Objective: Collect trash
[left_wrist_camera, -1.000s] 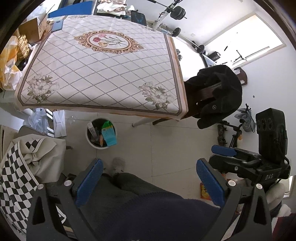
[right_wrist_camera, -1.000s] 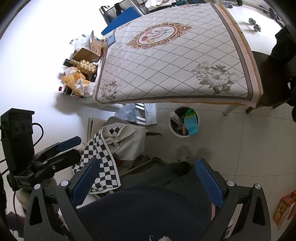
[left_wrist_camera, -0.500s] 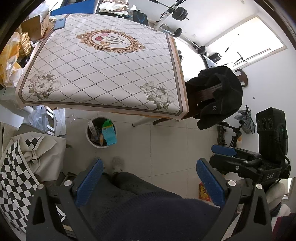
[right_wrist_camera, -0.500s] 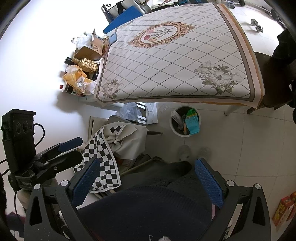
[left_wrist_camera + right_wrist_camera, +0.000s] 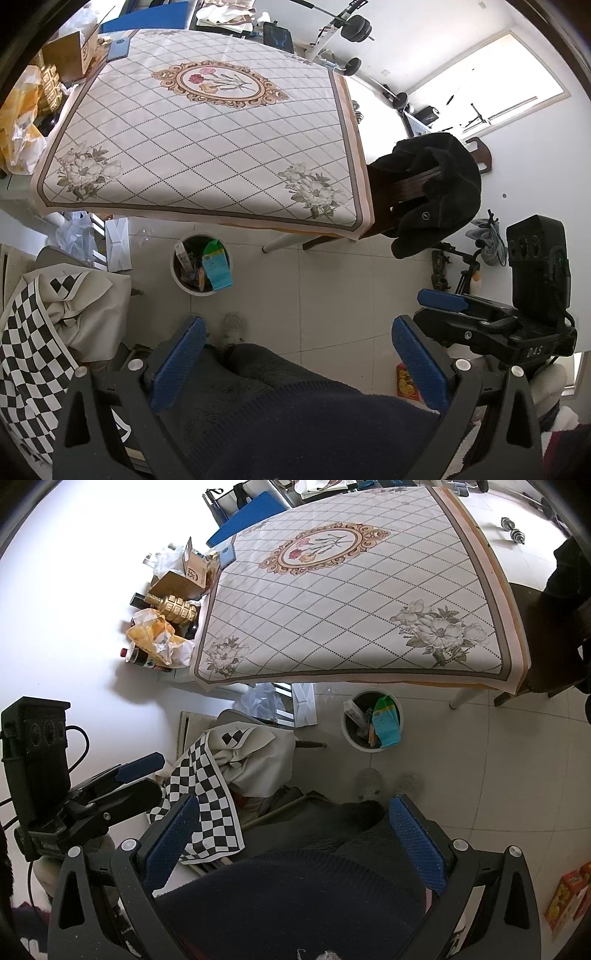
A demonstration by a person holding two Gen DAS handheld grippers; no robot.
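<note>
I see my left hand-held gripper (image 5: 297,363) held high above the floor with its blue pads spread wide and nothing between them; below it are the person's dark-clad legs. My right hand-held gripper (image 5: 299,843) is spread just as wide and is also empty. The white trash bin (image 5: 201,264) stands on the tiled floor just in front of the near edge of the worktop (image 5: 207,147), and it holds a teal carton (image 5: 218,269) and other packaging. In the right view the same trash bin (image 5: 371,722) sits right of a chair draped with a checkered cloth (image 5: 210,794). The worktop's patterned cloth carries only a blue item at its far left corner. A black coat (image 5: 439,192) hangs on a chair at the worktop's right side.
</note>
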